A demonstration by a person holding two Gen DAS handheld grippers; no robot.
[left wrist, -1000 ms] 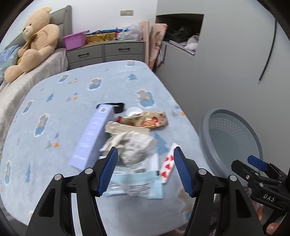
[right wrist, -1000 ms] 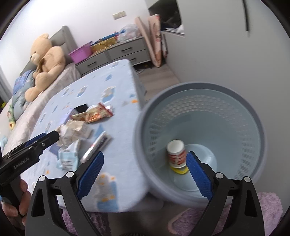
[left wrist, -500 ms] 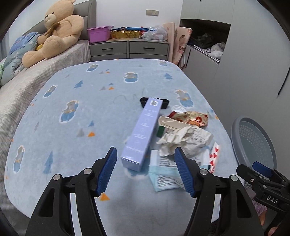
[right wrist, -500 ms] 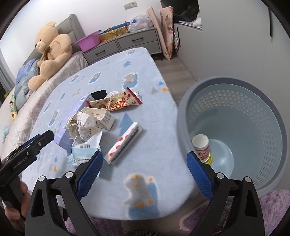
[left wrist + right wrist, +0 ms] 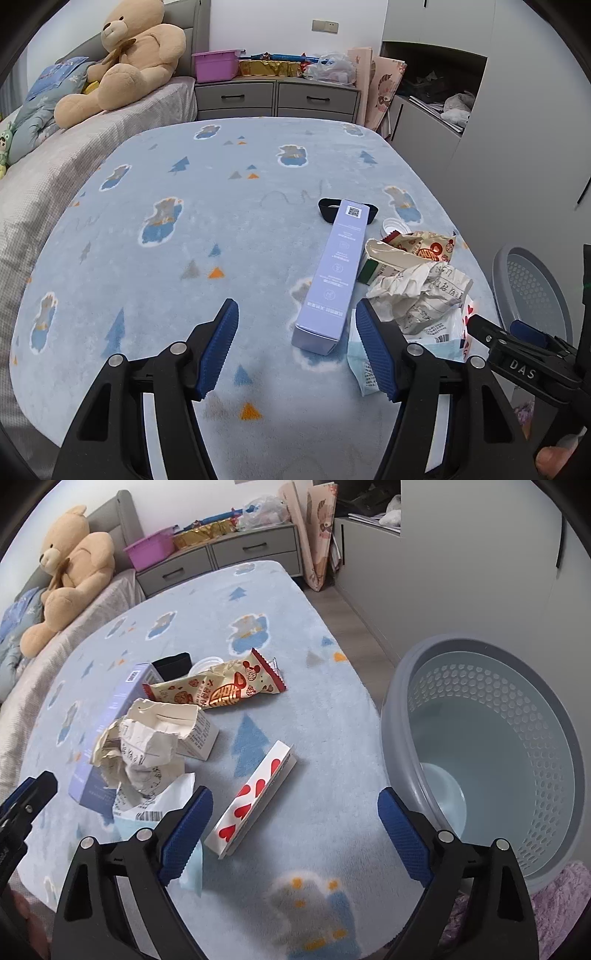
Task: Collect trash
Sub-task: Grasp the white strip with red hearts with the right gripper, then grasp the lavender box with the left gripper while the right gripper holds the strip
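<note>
- now both views have swung off the basket and back over the litter: a second ago your right claw (image 5: 291, 827) looked down into the basket (image 5: 517, 738), and it now hangs over the bed's blue blanket (image 5: 258, 627).
- a paper cup lay in the basket a second ago; the part of the floor in view now shows none, and whether the near rim hides it you cannot tell.
- judged from that, one drop-off is finished and the next pick is opening.
- right claw: its jaws have just been closing a little and are wide apart and released; the heart-print box (image 5: 255, 799) lies between the pads, nearer the left one, untouched.
- left claw (image 5: 297, 349): released, jaws moderately open, holding nothing; the near end of the lavender carton (image 5: 334, 277) sits in the gap, with no pad on it.
- remaining trash lies clustered near the bed's right edge: crumpled paper (image 5: 417, 291), torn milk carton (image 5: 192, 727), snack wrapper (image 5: 218, 690), flat blue packet (image 5: 360, 365).
- the basket stands on the floor just beside that edge, so the carry looks short.
</note>
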